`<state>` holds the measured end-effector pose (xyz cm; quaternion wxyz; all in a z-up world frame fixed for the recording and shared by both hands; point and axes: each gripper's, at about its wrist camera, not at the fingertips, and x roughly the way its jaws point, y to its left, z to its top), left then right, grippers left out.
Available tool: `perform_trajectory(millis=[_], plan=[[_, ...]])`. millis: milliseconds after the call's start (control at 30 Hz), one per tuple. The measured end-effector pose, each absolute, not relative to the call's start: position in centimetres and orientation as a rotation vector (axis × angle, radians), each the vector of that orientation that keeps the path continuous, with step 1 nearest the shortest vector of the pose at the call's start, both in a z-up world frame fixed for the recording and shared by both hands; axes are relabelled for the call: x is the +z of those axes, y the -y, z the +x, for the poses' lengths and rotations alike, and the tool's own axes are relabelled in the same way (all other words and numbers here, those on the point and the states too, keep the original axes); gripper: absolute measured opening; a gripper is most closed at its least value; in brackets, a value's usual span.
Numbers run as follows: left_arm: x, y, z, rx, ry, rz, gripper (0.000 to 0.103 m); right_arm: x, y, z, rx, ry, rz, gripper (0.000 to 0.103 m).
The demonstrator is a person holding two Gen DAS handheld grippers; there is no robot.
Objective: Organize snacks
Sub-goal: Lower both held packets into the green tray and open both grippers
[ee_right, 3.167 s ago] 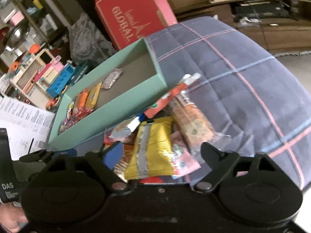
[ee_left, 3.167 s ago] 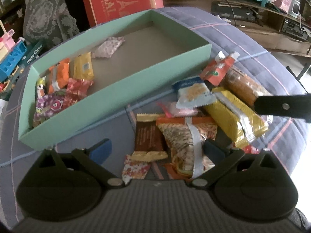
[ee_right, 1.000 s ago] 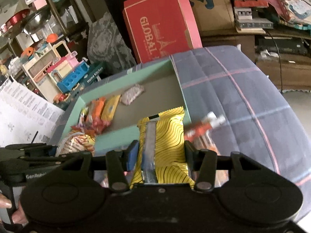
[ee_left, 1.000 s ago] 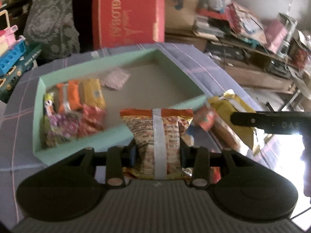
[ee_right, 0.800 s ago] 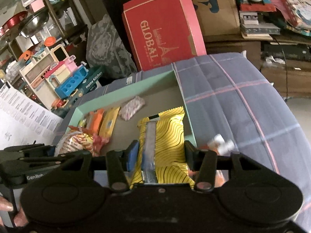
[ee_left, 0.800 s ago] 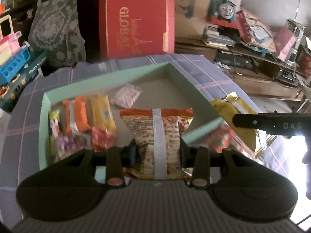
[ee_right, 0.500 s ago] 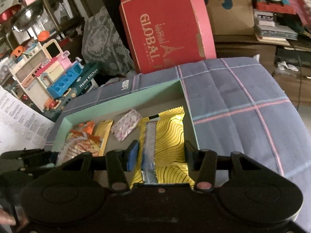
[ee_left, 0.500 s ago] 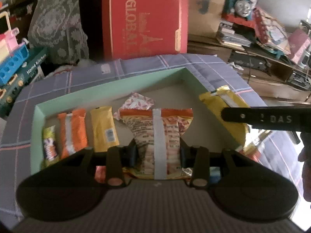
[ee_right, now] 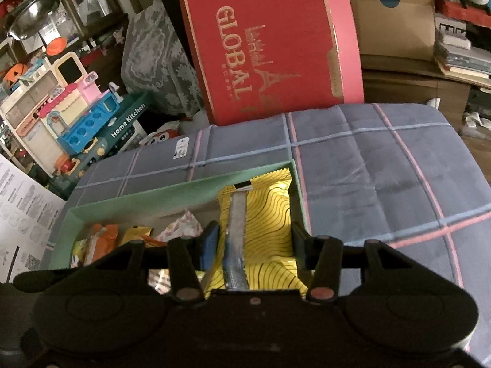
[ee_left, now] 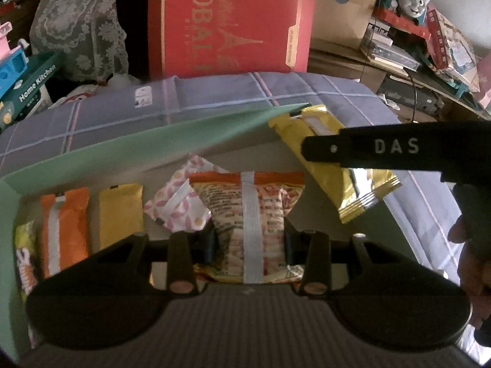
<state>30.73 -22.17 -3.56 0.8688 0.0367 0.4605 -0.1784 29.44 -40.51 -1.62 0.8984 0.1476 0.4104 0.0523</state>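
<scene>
- The left gripper [ee_left: 248,240] pinches the orange snack bag [ee_left: 250,211] over the green box [ee_left: 122,141]; dropped crooked, it could cover the pink candy [ee_left: 179,207] beside its fingers.
- The right gripper [ee_right: 253,243] pinches the yellow snack bag [ee_right: 260,214] by the box's far corner; it could slip outside.

Right gripper [ee_right: 253,242] clamping yellow snack packet [ee_right: 264,211], above green tray [ee_right: 159,197], on plaid cushion [ee_right: 383,171]

I closed the left gripper [ee_left: 248,242] on the orange snack bag [ee_left: 250,211] and the right gripper [ee_right: 254,245] on the yellow packet [ee_right: 260,214], lifted both off the pile, carried them over the green box [ee_left: 129,144].
</scene>
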Motion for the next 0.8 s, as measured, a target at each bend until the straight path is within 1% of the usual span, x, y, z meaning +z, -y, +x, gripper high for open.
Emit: perform_trajectory(millis=[67,100,133,167,200,233,300,367,433,533,800], plan=[[-3.9,22.6,31.2,-0.368,-0.961,0.085,0.04,-1.8,40.3,29.8,0.127,-0.846,0.31,0.052],[-4.0,22.7,31.1,-0.364,-0.952,0.094,0.042,-1.7,40.2,29.5,0.129,-0.839,0.313,0.059],[-4.0,22.9,31.1,-0.354,-0.943,0.106,0.06,-1.7,40.1,29.7,0.129,-0.83,0.311,0.067],[-4.1,23.1,31.0,-0.339,-0.936,0.116,0.071,-1.6,40.0,29.6,0.12,-0.813,0.305,0.084],[-4.0,23.1,30.9,-0.326,-0.922,0.122,0.085,-1.4,40.1,29.3,0.109,-0.796,0.302,0.094],[-3.9,23.1,30.8,-0.315,-0.907,0.127,0.087,-1.3,40.1,29.1,0.104,-0.783,0.305,0.095],[-3.7,23.0,30.6,-0.321,-0.913,0.123,0.087,-1.1,40.3,28.7,0.11,-0.776,0.31,0.097],[-3.6,22.9,30.5,-0.32,-0.928,0.118,0.091,-1.0,40.5,28.3,0.103,-0.776,0.31,0.102],[-3.4,22.8,30.1,-0.313,-0.927,0.124,0.097,-0.7,40.8,27.8,0.094,-0.77,0.311,0.103],[-2.8,22.6,29.2,-0.31,-0.921,0.125,0.102,-0.2,41.5,26.9,0.088,-0.774,0.333,0.103],[-0.3,22.4,25.4,-0.327,-0.897,0.147,0.103,1.5,43.2,22.5,0.095,-0.776,0.396,0.103]])
